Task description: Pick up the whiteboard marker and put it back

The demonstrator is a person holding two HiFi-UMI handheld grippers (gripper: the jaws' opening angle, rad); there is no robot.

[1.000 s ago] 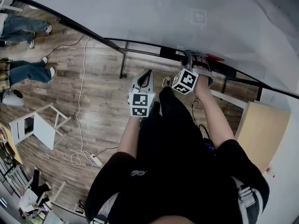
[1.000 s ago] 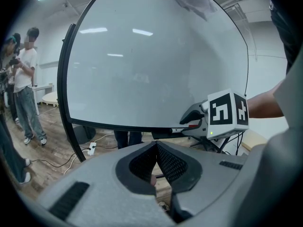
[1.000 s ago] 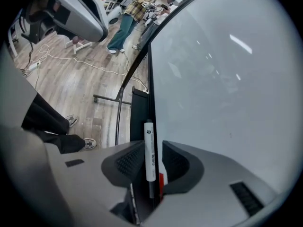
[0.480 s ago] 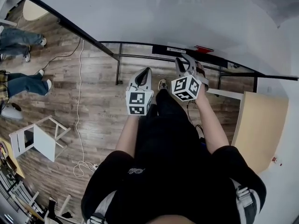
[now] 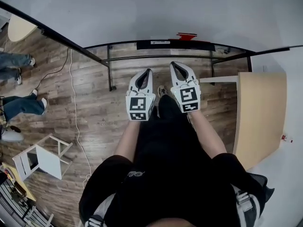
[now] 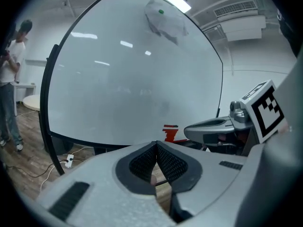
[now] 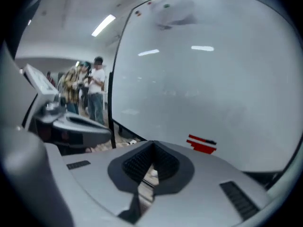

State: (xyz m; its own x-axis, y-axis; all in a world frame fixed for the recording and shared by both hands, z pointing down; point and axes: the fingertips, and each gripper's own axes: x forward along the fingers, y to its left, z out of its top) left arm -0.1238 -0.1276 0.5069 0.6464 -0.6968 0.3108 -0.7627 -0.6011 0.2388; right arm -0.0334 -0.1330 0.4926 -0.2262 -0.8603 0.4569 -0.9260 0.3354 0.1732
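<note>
A red whiteboard marker (image 5: 187, 35) lies on the black ledge (image 5: 173, 45) at the foot of the whiteboard (image 5: 156, 8). The right gripper view shows the marker (image 7: 202, 144) ahead and right of the jaws, and the left gripper view shows it (image 6: 169, 132) just above them. My left gripper (image 5: 149, 70) and right gripper (image 5: 173, 64) hang side by side short of the ledge, both shut with nothing between the pads. The pads meet at the tips in the left gripper view (image 6: 156, 143) and in the right gripper view (image 7: 152, 143).
The whiteboard's black stand legs (image 5: 110, 74) rise from the wooden floor. A light wooden table (image 5: 260, 117) stands at the right. At the left are people's legs (image 5: 21, 105), a white chair (image 5: 40, 152) and a white cable (image 5: 75, 112) across the floor.
The right gripper has drawn back from the ledge and the marker, rolled upright and shut its jaws. The left gripper shifted slightly and stayed shut. The red marker stays on the ledge.
</note>
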